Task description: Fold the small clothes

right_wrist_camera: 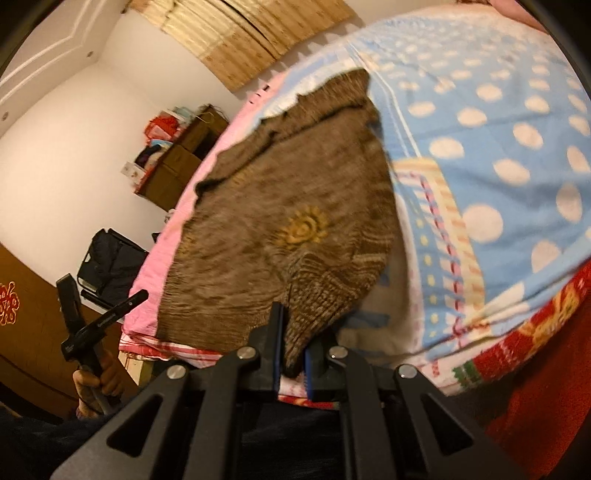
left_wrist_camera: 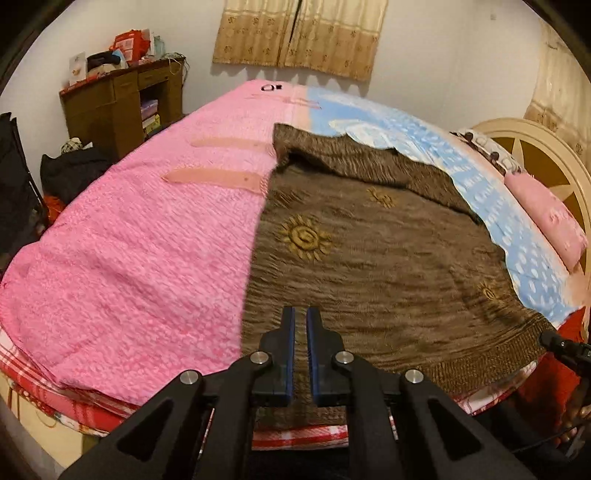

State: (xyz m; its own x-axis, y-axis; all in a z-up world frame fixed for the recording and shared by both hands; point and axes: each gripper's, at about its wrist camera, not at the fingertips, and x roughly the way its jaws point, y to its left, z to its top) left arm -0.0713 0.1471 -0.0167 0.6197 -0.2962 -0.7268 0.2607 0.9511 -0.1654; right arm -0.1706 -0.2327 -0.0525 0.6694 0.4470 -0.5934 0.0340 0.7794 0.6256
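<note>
A brown knitted garment [left_wrist_camera: 369, 258] with yellow sun motifs lies spread on the bed, over the pink blanket [left_wrist_camera: 129, 240] and the blue dotted sheet [left_wrist_camera: 480, 184]. My left gripper [left_wrist_camera: 300, 314] is above its near hem; the blue pads stand a narrow gap apart with nothing between them. My right gripper [right_wrist_camera: 295, 325] is shut on the garment's ribbed hem corner [right_wrist_camera: 321, 295] at the bed's near edge. The garment [right_wrist_camera: 280, 206] stretches away from it. The left gripper [right_wrist_camera: 99, 317] shows in the right wrist view, held by a hand.
A brown wooden desk [left_wrist_camera: 122, 99] with clutter stands at the back left. Dark bags [left_wrist_camera: 70, 170] sit on the floor beside the bed. A pink pillow [left_wrist_camera: 546, 218] and cream headboard [left_wrist_camera: 535, 147] are at the right. Curtains [left_wrist_camera: 299, 33] hang on the far wall.
</note>
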